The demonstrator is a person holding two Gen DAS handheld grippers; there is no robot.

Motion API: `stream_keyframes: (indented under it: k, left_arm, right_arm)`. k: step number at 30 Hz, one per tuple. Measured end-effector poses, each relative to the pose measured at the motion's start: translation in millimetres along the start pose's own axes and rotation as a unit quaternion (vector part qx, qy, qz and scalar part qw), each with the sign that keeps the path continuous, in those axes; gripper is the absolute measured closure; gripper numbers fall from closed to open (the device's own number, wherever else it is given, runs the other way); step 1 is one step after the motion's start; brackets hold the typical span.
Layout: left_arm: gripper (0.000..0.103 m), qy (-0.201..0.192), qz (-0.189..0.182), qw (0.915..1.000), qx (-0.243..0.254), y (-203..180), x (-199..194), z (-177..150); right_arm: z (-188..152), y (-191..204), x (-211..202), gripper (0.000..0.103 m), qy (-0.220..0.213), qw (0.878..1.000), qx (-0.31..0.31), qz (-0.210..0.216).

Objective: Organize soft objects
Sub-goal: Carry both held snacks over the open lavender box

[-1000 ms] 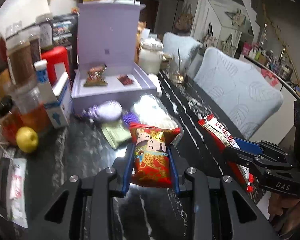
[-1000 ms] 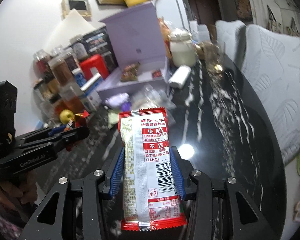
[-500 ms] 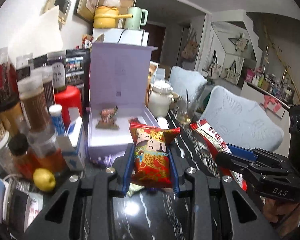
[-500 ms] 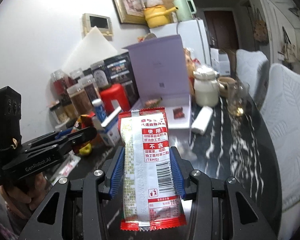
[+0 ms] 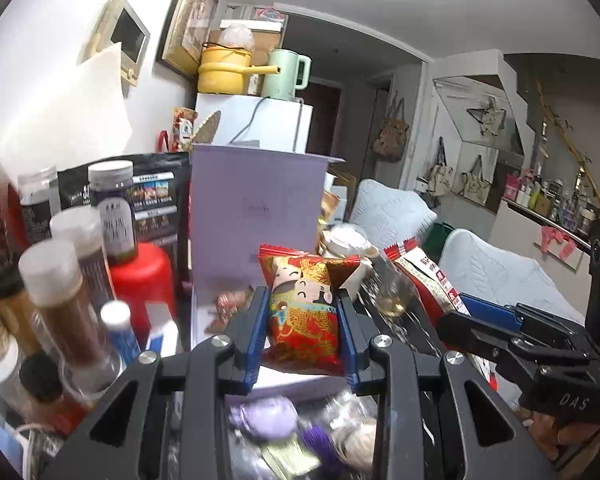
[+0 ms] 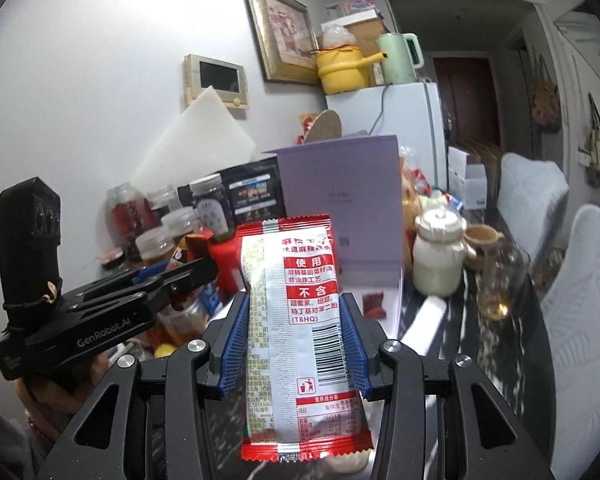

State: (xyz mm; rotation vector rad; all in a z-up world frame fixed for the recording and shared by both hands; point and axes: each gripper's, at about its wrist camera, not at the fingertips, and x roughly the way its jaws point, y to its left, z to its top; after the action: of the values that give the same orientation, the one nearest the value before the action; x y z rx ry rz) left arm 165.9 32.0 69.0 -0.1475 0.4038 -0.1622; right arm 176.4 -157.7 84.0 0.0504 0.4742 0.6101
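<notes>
My left gripper [image 5: 302, 320] is shut on a red snack packet with a cartoon figure [image 5: 304, 312] and holds it in the air in front of the open purple box [image 5: 256, 216]. My right gripper [image 6: 296, 332] is shut on a long red and white snack packet [image 6: 296, 320], also held up facing the purple box [image 6: 340, 200]. The right gripper and its packet [image 5: 424, 280] show at the right of the left wrist view; the left gripper [image 6: 172, 280] shows at the left of the right wrist view. Small snack packets [image 5: 228, 304] lie inside the box.
Jars and bottles [image 5: 72, 280] and a red canister [image 5: 144, 280] crowd the left. A white ceramic pot [image 6: 440, 256] and a glass [image 6: 500, 284] stand right of the box. Purple and pale soft items [image 5: 268, 420] lie on the dark table below. Padded chairs [image 6: 580, 280] are at right.
Both grippers have risen and tilted up with their packets, closer to the purple box. The table top has dropped lower in both views.
</notes>
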Motion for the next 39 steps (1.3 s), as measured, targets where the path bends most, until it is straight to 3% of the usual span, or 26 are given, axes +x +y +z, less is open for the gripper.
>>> stream_keyframes:
  k: [21, 32, 39]
  left_arm:
    - [0.071, 0.008, 0.047, 0.9988, -0.016, 51.9, 130.9, 48.7]
    - [0.071, 0.047, 0.071, 0.9963, -0.009, 60.9, 180.8, 38.8]
    - [0.071, 0.070, 0.092, 0.9933, 0.001, 63.0, 201.2, 28.3]
  right_arm:
    - [62.6, -44.5, 121.8, 0.059, -0.022, 1.000, -0.021, 0.003]
    - [65.3, -72.4, 177.5, 0.059, -0.008, 1.000, -0.014, 0.003]
    - [54.4, -86.7, 204.7, 0.059, 0.034, 0.999, 0.001, -0.011]
